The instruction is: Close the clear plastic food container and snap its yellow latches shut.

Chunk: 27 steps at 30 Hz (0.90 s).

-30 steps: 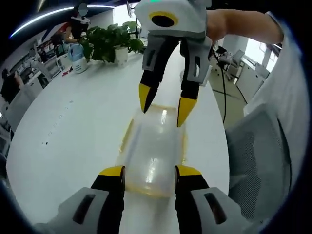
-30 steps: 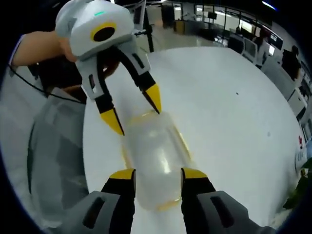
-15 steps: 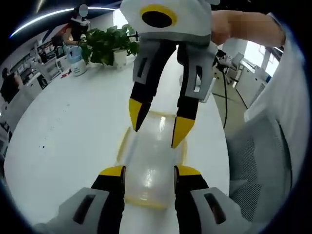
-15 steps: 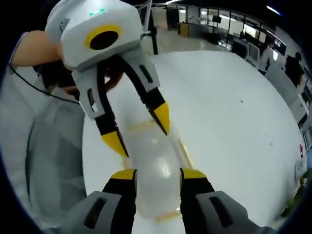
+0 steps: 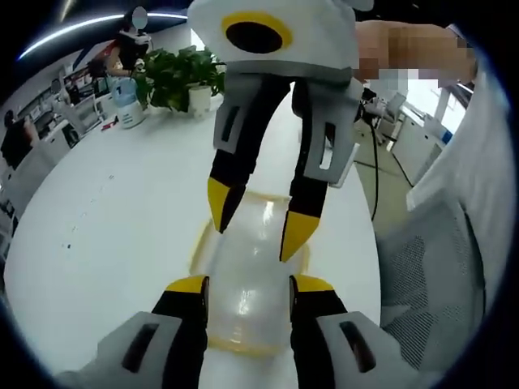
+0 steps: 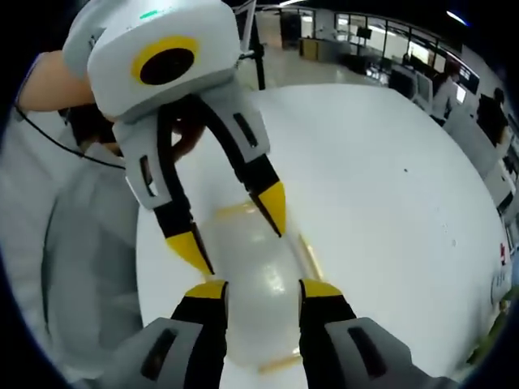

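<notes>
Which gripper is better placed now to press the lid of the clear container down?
Neither clearly. Left gripper and right gripper both straddle the container with open jaws, from opposite ends.

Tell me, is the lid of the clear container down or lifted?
Down: the lid covers the clear container, lying flat within its yellow rim; the latches' state I cannot tell.

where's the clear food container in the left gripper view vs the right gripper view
Left gripper view: the clear food container lies low in the middle, running up between that view's own claw tips toward the right claw.
Right gripper view: it lies low in the middle, reaching toward the left claw.
Shared landmark: the white table beneath it.
</notes>
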{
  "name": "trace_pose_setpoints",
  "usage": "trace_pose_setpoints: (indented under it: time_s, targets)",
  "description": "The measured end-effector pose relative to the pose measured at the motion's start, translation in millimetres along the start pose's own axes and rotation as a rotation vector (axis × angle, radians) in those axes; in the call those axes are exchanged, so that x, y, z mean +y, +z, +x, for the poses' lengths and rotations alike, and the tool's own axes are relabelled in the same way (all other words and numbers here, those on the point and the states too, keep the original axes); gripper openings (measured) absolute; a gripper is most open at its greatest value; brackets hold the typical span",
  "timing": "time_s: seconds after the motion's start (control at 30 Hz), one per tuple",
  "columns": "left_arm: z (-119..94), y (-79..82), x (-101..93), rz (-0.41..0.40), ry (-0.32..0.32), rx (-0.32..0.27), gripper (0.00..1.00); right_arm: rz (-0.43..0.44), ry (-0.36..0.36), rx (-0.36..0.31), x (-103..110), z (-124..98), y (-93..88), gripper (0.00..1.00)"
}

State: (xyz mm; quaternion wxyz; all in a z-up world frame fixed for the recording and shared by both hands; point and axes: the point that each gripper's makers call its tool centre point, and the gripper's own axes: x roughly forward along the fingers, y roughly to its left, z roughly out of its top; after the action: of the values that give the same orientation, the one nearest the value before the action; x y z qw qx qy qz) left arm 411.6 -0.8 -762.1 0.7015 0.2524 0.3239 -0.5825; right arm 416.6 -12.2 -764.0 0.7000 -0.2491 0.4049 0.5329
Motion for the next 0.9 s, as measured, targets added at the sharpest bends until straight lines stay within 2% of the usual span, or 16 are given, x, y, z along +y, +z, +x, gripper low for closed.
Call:
trace_pose_setpoints:
  time_s: [0.33, 0.9]
  targets:
    - [0.2, -2.9, -3.9, 0.012, 0.005, 0.013, 0.40, -0.005, -0.003, -0.004, -5.1, 0.3, 3.0, 0.33]
    - [1.3, 1.2, -8.4, -0.013, 0.004, -0.007, 0.39, 0.008, -0.004, -0.010, -12.8, 5.4, 2.7, 0.33]
